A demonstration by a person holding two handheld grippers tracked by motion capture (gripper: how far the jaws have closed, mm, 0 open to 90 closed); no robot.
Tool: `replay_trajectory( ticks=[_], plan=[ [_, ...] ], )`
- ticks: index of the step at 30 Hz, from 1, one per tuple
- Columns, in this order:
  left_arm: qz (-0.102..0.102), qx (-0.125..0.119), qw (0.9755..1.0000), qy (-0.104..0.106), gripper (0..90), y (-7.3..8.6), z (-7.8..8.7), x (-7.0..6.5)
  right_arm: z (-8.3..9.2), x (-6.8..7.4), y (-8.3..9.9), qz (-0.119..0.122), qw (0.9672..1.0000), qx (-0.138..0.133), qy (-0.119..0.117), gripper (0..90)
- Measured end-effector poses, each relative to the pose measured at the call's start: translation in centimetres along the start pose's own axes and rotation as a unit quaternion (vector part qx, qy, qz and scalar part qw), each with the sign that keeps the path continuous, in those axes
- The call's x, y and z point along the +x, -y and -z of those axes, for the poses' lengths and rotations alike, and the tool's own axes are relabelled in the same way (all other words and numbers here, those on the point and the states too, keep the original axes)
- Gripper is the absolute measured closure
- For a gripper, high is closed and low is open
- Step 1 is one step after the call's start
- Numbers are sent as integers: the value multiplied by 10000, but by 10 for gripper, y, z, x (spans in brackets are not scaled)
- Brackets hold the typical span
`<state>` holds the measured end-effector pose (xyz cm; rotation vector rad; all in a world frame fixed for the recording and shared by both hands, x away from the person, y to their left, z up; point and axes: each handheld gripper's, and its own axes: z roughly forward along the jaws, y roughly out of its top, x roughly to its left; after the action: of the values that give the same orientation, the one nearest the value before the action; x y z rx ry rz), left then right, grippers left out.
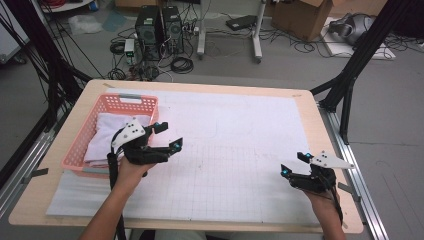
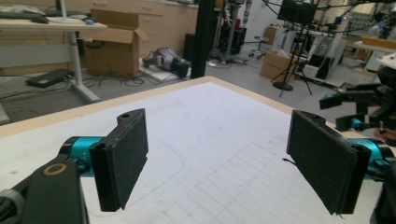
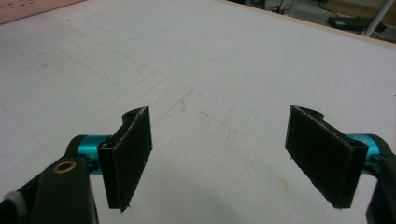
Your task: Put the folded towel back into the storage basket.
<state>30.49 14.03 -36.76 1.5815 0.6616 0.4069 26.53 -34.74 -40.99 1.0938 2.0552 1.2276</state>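
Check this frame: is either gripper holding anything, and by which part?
Nothing is held. The left gripper, beside the pink basket of white cloth, and the right gripper both stand open, jaws empty.

Left claw (image 1: 168, 136) overlaps pink basket (image 1: 100, 107) near rim, hiding part of folded white cloth (image 1: 102, 137). Both forearms cut off at bottom edge.

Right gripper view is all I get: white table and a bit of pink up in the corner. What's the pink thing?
Observer: A pink plastic basket at the table's left side, with folded white cloth in it.
Operator: Where's my other gripper?
Observer: The left gripper hovers beside the basket's right rim, jaws open, holding nothing.
Operator: And mine?
Observer: The right gripper is near the table's right front corner, pointing left.
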Motion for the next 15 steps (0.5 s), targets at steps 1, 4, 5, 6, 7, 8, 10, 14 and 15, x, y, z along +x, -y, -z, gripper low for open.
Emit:
replay_trajectory(
  ticks=[1,4,5,6,7,8,10,14,15],
  plan=[
    [-19,42,10000,30,211,3,-3,-3,0,0,0,6,10000,-3,2,218],
    [-92,173,9998,70,211,13,-12,-12,-1,1,0,28,10000,4,4,218],
    [-106,212,9997,90,213,16,-14,-15,-2,2,0,42,10000,12,-7,218],
    [-117,247,9996,107,213,20,-16,-17,-2,3,0,39,10000,19,-8,218],
    [-143,296,9994,122,213,24,-18,-20,-1,3,1,58,10000,25,-5,218],
    [-132,323,9993,136,213,27,-19,-22,-1,4,1,55,10000,24,-4,218],
    [-136,401,9990,163,217,35,-21,-26,-1,5,2,56,10000,13,-1,218],
    [-114,518,9984,172,221,47,-25,-31,1,5,3,17,10000,-15,7,218],
    [-98,533,9984,182,221,49,-26,-31,1,5,3,18,10000,-9,8,218]
  ],
)
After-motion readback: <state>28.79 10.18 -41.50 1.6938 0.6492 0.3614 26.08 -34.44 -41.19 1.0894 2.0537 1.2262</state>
